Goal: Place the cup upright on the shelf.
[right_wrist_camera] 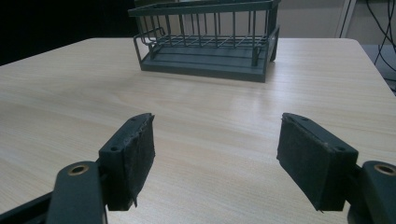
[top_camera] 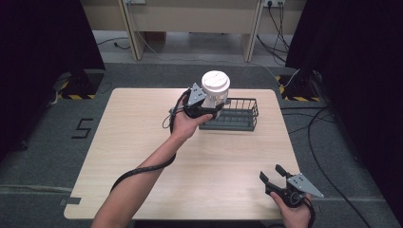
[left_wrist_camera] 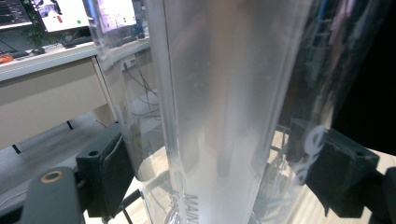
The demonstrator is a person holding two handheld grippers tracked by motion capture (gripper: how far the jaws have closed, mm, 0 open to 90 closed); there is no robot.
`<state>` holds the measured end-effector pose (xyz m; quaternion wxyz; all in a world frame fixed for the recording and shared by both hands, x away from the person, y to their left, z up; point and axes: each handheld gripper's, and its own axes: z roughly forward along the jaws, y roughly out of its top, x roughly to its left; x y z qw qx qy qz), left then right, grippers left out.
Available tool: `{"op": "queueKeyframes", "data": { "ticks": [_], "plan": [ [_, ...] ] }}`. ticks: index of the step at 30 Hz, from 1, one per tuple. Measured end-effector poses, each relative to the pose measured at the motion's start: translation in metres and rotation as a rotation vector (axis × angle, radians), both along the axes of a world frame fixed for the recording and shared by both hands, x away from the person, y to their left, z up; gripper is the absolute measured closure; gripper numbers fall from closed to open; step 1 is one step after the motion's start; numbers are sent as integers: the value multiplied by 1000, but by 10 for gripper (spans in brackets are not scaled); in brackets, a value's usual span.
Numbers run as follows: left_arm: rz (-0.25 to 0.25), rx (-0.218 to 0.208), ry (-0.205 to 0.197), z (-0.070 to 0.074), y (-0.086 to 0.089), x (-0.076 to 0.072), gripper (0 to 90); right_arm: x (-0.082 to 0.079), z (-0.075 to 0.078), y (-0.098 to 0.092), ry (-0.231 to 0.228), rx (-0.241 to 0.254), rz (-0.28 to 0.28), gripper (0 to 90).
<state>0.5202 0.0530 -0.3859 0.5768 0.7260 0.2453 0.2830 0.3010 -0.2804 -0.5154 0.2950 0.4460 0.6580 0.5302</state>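
**Clear container held above the wire basket**

The left hand-held gripper [top_camera: 209, 108] is closed on a clear plastic container [top_camera: 215, 91] with a white lid [top_camera: 215, 80]. In the high view the container stands upright in the jaws, lifted over the left end of the dark wire basket [top_camera: 240, 118]; whether its bottom touches the basket cannot be told. The basket stands on the far half of the wooden surface [top_camera: 142, 142], a little right of the middle.

In the left gripper view the transparent wall of the container [left_wrist_camera: 224, 107] is very close to the camera, and the two black pads [left_wrist_camera: 109, 175] press on it from both sides. Some pale printed letters are on the wall, too blurred to read. Thin bars of the basket are seen through the plastic, low in this view.

The right hand-held gripper [top_camera: 275, 175] is at the near right corner of the surface, well apart from the basket. Its jaws are wide apart and hold nothing. In the right gripper view the pads [right_wrist_camera: 133, 156] hang just above the bare wood, and the basket [right_wrist_camera: 205, 63] is farther ahead of them.
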Motion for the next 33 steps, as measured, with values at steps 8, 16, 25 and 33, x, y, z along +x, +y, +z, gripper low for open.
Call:
{"op": "queueKeyframes", "data": {
  "ticks": [8,16,25,33],
  "plan": [
    [16,-4,11,-2,-9,15,175,0,0,0,6,7,0,280],
    [31,-18,29,-4,-18,27,175,0,0,0,7,8,3,280],
    [54,-24,39,-6,-24,37,174,-1,0,0,8,13,1,280],
    [68,-11,45,-14,-27,44,175,-1,0,0,8,14,3,280]
  ]
}}
